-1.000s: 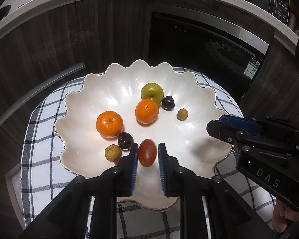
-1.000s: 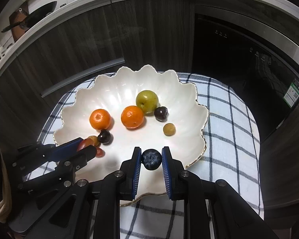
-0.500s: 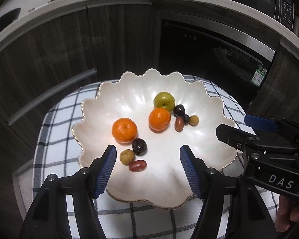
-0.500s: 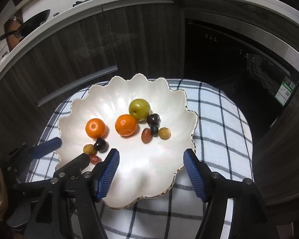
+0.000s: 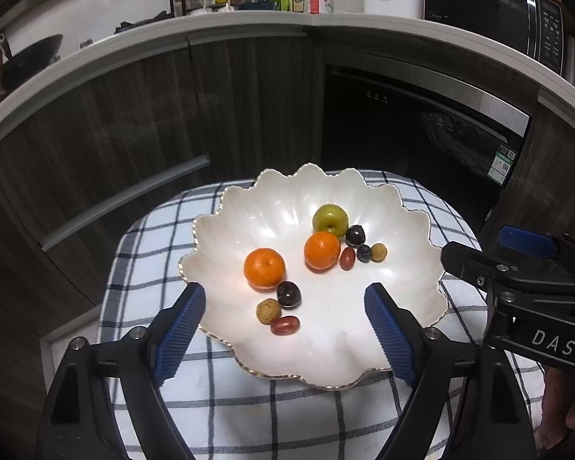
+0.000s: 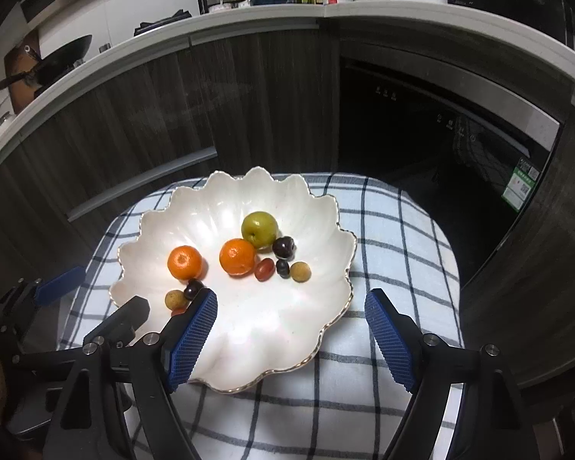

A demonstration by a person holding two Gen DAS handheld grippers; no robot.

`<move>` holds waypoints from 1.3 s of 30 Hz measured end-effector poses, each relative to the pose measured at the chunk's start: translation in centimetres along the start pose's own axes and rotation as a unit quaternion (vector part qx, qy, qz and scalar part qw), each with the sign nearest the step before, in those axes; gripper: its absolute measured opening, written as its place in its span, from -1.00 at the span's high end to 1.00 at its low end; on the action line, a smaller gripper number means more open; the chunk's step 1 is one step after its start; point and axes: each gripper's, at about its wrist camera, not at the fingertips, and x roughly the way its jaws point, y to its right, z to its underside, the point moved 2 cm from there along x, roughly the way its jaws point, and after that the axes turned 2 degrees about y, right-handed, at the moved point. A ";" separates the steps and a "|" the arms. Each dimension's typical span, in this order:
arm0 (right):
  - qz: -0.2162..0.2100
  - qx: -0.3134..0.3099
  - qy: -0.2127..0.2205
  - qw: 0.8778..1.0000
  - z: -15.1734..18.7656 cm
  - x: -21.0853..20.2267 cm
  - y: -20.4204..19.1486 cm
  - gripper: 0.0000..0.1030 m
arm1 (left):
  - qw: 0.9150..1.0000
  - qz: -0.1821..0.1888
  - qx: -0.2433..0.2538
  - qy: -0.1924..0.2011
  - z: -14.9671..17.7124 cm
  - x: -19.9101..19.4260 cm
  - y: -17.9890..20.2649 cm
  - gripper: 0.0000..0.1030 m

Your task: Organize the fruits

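Progress: task looked nearly done, poss. complete. All fruit in view sat inside the scalloped white bowl (image 5: 410, 291); none seen on the checked cloth (image 5: 153, 237) around it.
Far cluster: green apple (image 5: 330, 220), an orange (image 5: 322, 250), dark plum (image 5: 355, 235), red grape tomato (image 5: 347, 258), blueberry (image 5: 363, 253) and a small tan fruit (image 5: 378, 251), all packed close, several touching.
Near cluster: second orange (image 5: 264, 268), second dark plum (image 5: 288, 294), tan round fruit (image 5: 268, 310), second red tomato (image 5: 285, 325), just beside each other toward the bowl's near-left.
Left to do: judged little; maybe regroup by kind, since the two clusters were mixed. No loose fruit visible outside the bowl.
Left gripper (image 5: 284, 335): jaws wide apart and opening, nothing between the pads; it hovered over the bowl's near rim, angled down, clear of the fruit.
Right gripper (image 6: 290, 339): same, jaws spread and opening, empty; above the near-right rim, tilted down.
Hands: part of a hand (image 5: 559, 402) showed behind the right tool in left-wrist view; rest hidden.
Contact: neither tool touched bowl or fruit, as far as seen.
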 end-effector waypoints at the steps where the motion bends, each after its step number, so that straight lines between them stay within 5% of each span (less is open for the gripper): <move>1: 0.002 0.000 0.002 1.000 0.0 -0.3 0.0 -0.56 | 1.000 -0.002 0.000 0.002 0.0 -0.2 -0.1 -0.76; 18: 0.014 0.000 0.037 0.999 0.8 -4.8 -0.5 -0.63 | 0.999 -0.030 -0.005 0.042 0.2 -5.6 -1.5 -0.92; 39: 0.029 0.016 0.063 0.998 5.1 -9.1 -0.8 -0.63 | 0.998 -0.036 -0.023 0.045 4.6 -9.7 -2.1 -0.92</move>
